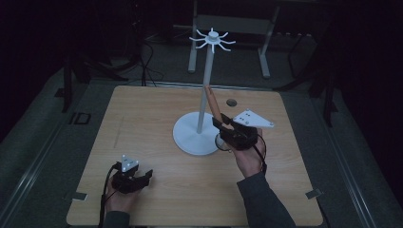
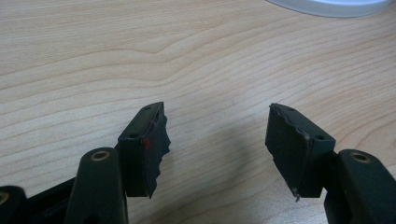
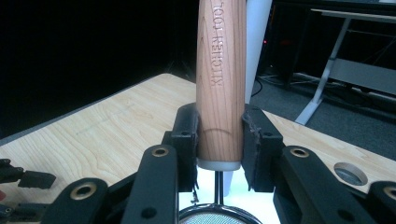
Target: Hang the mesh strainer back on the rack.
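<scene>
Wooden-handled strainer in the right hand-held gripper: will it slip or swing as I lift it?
The strainer's wooden handle looks stiff, and the right hand-held gripper clamps it squarely, so slipping seems unlikely. Its mesh head hangs below on thin wire and may wobble slightly.

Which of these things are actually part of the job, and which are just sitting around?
In use: the wooden-handled strainer, clamped in the right gripper; the white hanging stand beside it, probably where it goes.

Not in use: the left gripper, open over the bare table; the grey frame behind.
</scene>
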Motion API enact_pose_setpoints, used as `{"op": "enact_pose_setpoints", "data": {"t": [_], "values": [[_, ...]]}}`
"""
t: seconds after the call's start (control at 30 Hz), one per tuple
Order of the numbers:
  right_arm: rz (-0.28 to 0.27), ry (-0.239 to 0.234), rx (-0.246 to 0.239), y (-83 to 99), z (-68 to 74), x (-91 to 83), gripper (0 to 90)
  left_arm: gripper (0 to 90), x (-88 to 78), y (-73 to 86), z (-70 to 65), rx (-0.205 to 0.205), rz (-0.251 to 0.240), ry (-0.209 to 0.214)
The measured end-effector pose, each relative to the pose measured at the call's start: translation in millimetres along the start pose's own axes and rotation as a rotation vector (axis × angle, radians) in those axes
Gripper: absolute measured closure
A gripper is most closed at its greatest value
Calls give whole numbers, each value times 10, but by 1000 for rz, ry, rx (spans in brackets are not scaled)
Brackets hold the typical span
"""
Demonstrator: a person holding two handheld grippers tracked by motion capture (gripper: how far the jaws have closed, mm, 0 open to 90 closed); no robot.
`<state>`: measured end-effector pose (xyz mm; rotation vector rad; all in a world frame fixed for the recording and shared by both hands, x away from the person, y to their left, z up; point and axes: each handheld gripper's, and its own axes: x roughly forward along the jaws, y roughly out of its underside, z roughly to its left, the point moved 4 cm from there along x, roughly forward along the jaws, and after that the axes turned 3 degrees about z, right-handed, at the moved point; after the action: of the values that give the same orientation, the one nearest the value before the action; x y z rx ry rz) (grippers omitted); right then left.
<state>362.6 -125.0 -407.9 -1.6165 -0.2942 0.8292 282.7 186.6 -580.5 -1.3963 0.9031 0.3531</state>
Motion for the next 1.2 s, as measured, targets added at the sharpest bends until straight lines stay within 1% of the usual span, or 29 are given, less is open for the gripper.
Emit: {"op": "enact_pose_setpoints", "data": {"t": [0.2, 0.43, 0.77, 0.97, 1.2], "values": [[-15, 9, 18, -36, -39, -14, 693, 384, 0, 0, 2, -1, 0, 0], [-38, 24, 23, -102, -67, -48, 693, 383, 0, 0, 1, -1, 0, 0], [-46, 35, 24, -170, -111, -68, 693, 383, 2, 0, 1, -1, 0, -1], [-56, 36, 38, -210, -147, -84, 693, 383, -1, 0, 3, -2, -1, -1], [-70, 45, 42, -261, -176, -90, 693, 383, -3, -1, 6, -3, -1, -1]]}}
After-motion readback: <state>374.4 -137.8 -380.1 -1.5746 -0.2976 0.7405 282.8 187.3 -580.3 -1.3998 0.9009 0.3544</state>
